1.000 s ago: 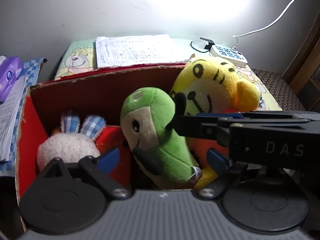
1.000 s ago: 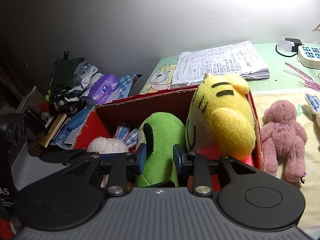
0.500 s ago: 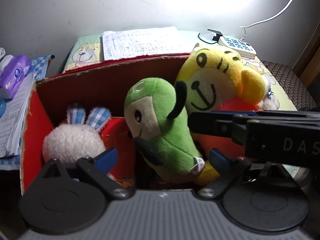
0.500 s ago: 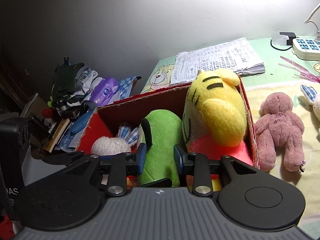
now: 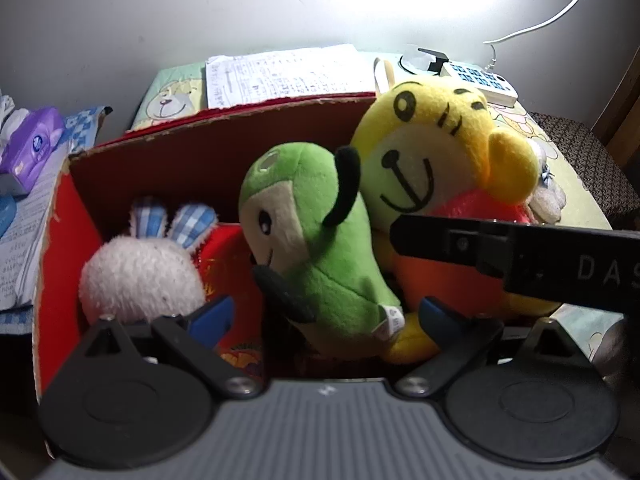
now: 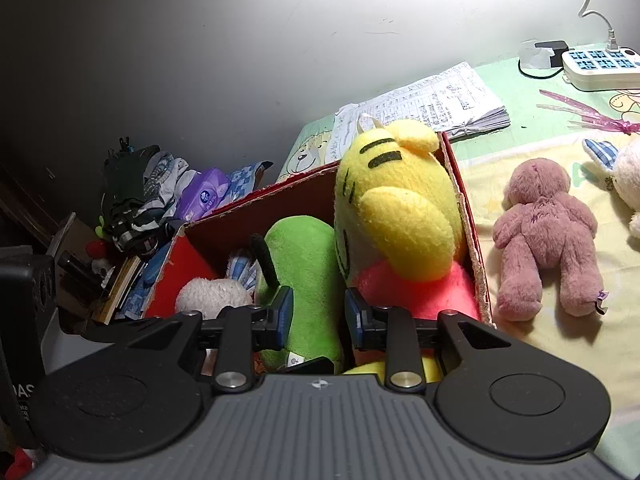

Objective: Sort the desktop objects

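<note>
A red cardboard box [image 5: 248, 114] [image 6: 472, 248] holds three plush toys. A white bunny [image 5: 140, 276] [image 6: 212, 294] lies at its left, a green toy [image 5: 320, 256] [image 6: 308, 256] stands in the middle, and a yellow tiger [image 5: 432, 152] [image 6: 400, 208] fills the right. My right gripper [image 6: 319, 314] is closing, its blue pads pressing the green toy's lower body from both sides. One of its black fingers [image 5: 440, 240] crosses the left wrist view in front of the tiger. My left gripper [image 5: 324, 314] is open wide around the green toy's base, its pads clear of it.
On the cartoon-print table cover right of the box lie a pink bear [image 6: 548, 232] and a white plush [image 6: 628, 176] at the frame edge. Behind are a paper stack [image 6: 440, 100] and a power strip [image 6: 600, 64]. A purple tissue pack [image 6: 204, 196] and clutter sit left.
The left jaws have spread a little wider off the green toy. The right gripper has rolled and shifted slightly, keeping the green toy between its pads. The toys stay in the box.
</note>
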The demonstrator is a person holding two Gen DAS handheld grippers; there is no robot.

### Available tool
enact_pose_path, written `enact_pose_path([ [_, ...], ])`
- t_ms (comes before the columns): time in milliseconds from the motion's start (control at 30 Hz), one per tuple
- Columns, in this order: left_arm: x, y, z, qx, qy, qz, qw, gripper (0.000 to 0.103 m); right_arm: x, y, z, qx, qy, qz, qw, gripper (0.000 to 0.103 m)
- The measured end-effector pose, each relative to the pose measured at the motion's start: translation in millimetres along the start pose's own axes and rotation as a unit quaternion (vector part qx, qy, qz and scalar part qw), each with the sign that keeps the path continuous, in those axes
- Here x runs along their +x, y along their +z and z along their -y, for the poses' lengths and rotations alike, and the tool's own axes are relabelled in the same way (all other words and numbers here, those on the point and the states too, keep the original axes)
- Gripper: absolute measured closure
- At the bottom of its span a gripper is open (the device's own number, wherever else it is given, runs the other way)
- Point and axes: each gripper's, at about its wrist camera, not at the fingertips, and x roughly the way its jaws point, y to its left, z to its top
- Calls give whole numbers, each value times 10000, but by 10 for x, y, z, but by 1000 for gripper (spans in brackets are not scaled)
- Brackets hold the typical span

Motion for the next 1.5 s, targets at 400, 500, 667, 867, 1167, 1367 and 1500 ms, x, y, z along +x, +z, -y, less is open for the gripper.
enact_pose_path([
  [400, 79, 45, 64, 33, -27, -126, 9999, 4, 32, -19, 48, 19, 63, -32, 10000, 74],
  [500, 92, 39, 104, 73, 33, -153, 9999, 4, 37, -31, 63, 42, 83, -36, 9999, 74],
  [667, 85, 35, 133, 94, 128, -156, 9998, 4, 34, -33, 70, 56, 109, -39, 9999, 74],
  [867, 65, 21, 135, 31, 300, -186, 9994, 4, 18, -46, 82, 96, 134, -29, 9999, 74],
  [1167, -9, 1, 108, -155, 546, -192, 9982, 4, 25, -74, 49, -58, 22, -10, 10000, 74],
  [1367, -47, -24, 141, -246, 703, -152, 9971, 4, 31, -118, -15, -392, -150, 68, 9991, 74],
  [1500, -64, -34, 150, -277, 782, -114, 9965, 4, 22, -138, -1, -445, -131, 149, 9988, 74],
])
